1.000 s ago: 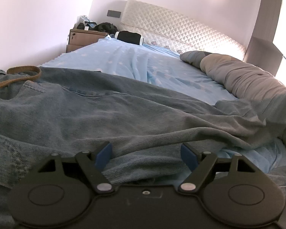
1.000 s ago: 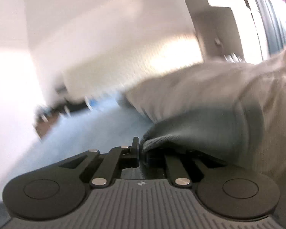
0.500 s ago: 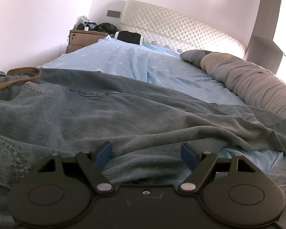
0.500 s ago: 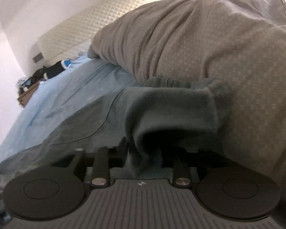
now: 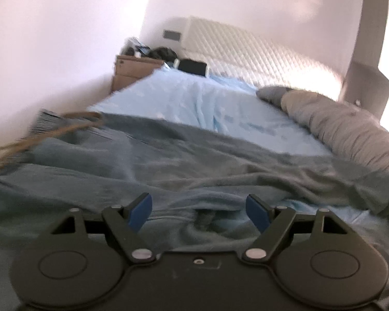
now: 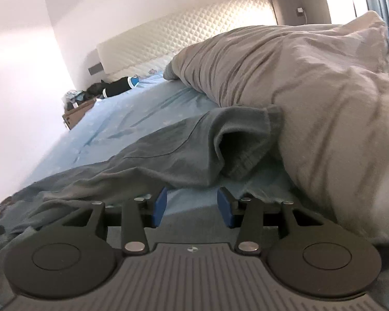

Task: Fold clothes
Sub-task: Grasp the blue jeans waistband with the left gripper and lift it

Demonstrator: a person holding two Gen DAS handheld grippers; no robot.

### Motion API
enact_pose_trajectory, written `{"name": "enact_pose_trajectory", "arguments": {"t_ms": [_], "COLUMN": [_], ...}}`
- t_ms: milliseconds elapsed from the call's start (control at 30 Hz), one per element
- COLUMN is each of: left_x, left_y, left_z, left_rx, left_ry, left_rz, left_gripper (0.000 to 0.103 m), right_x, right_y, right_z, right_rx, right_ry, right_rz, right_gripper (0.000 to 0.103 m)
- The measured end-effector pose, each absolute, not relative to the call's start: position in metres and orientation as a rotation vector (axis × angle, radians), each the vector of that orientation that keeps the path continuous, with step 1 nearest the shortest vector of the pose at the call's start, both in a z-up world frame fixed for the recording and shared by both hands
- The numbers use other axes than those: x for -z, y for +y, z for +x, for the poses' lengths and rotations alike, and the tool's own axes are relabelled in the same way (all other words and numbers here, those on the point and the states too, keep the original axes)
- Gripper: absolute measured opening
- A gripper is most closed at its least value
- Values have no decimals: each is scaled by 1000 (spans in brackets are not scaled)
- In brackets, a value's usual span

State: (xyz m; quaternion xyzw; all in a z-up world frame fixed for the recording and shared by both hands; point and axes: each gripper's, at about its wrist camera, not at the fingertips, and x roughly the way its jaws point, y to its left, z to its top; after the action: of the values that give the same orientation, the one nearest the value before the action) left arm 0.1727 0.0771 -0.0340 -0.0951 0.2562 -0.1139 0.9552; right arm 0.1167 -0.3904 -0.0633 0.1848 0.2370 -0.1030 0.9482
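Left tool (image 5: pixel 198 207): blue-padded fingers spread wide, nothing between them; a ridge of the grey-blue denim jeans (image 5: pixel 168 165) lies directly under the gap. Whether the pads touch the cloth cannot be told; this view is blurred.

Right tool (image 6: pixel 192 204): fingers parted, gripping nothing. Bare light-blue bed sheet (image 6: pixel 132 119) shows in the gap, and the jeans' leg sits just beyond the fingertips at 12 o'clock.

The jeans lie spread across the near part of the bed, running from 9 to 3 o'clock in the left view. A brown belt (image 5: pixel 46 132) trails from the waistband at 10 o'clock. In the right view the open leg cuff (image 6: pixel 243 140) stands up at 1 o'clock, touching the rolled grey-beige quilt (image 6: pixel 311 90).

The quilt bounds the bed's right edge from 1 to 3 o'clock. Open sheet extends beyond the jeans toward 12 o'clock, up to the cream quilted headboard (image 5: pixel 246 49). A wooden nightstand (image 5: pixel 132 71) at 11 o'clock carries dark clutter, not identifiable.
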Motion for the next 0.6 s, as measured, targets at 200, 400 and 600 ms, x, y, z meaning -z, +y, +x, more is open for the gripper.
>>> {"name": "enact_pose_trajectory", "arguments": {"t_ms": [200,400,600], "left_x": [4,10,41], "left_y": [173,287,330], "left_z": [115,104,130], "left_rx": [65,-150,-179], "left_ry": [449,501,624], "left_rz": [-311,-564,-779], "left_gripper": [90,91,85], "right_x": [66,81,102], "right_y": [-407,-422,-433], "right_z": [69,21,3], "right_rx": [252,335,406], "right_ry": [453,469,490], "right_rz": [456,527,637], "right_gripper": [46,50,51]}}
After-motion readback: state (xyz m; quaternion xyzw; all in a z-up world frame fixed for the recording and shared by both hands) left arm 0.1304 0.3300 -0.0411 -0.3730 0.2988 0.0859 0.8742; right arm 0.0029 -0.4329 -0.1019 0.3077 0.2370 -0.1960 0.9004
